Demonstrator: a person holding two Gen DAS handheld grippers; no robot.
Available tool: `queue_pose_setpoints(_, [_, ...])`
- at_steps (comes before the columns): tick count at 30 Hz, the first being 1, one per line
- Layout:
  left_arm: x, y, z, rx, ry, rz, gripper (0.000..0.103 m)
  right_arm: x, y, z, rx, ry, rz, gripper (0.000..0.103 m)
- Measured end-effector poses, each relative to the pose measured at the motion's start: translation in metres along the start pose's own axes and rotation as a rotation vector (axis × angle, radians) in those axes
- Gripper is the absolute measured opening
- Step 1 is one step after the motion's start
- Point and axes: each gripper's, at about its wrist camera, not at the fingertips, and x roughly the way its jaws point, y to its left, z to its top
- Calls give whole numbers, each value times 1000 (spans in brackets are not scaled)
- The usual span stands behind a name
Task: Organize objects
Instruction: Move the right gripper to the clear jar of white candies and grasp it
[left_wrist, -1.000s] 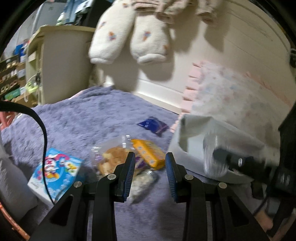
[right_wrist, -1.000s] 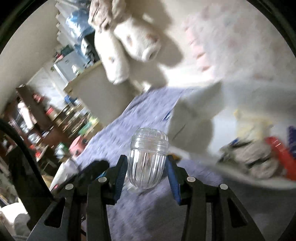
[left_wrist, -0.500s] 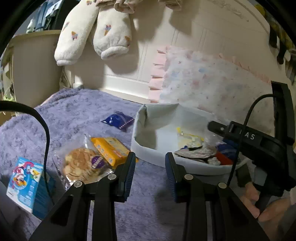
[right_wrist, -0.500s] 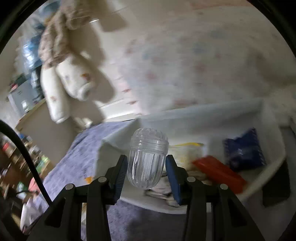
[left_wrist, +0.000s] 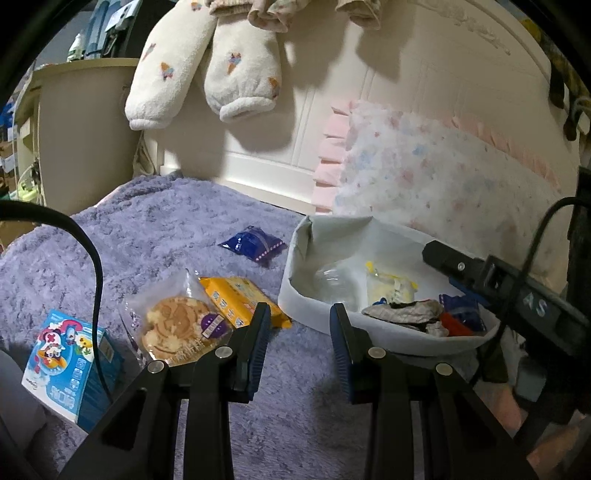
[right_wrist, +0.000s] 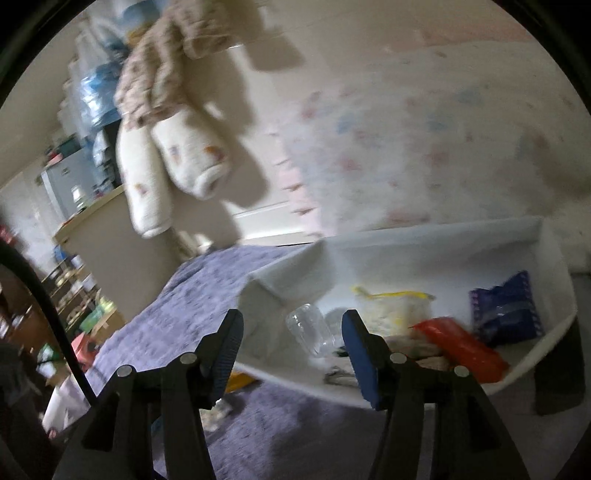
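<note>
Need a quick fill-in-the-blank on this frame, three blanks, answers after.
1. The clear plastic jar lies inside the white ____.
2. The yellow packet lies on the ____ blanket.
3. The blue snack packet on the blanket lies ____ the bin.

Missing words: bin; purple; outside

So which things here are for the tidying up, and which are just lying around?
For the tidying:
- white bin
- clear jar, now in the bin
- cookie bag
- yellow snack pack
- blue packet
- blue carton
- right hand-held gripper, its jaws opening with nothing between them

Just lying around:
- fluffy pyjamas
- spotty pillow
- purple blanket
</note>
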Motion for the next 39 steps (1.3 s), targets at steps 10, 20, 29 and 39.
queue_pose_setpoints(10, [-52,32,2,-132,-134,212,33,-11,54,-25,-158,14,231,55])
queue_pose_setpoints(20, [-53,77,0,-171,27,453,33,6,92,-61,-315,125,321,54])
queue_pose_setpoints(29, [-22,94,-18,-214,-32,278,33,41,108,-93,-455,215,271,55])
queue_pose_setpoints(39, [-13,106,-20,-264,-24,348,33,89,102,-104,-331,358,296,55])
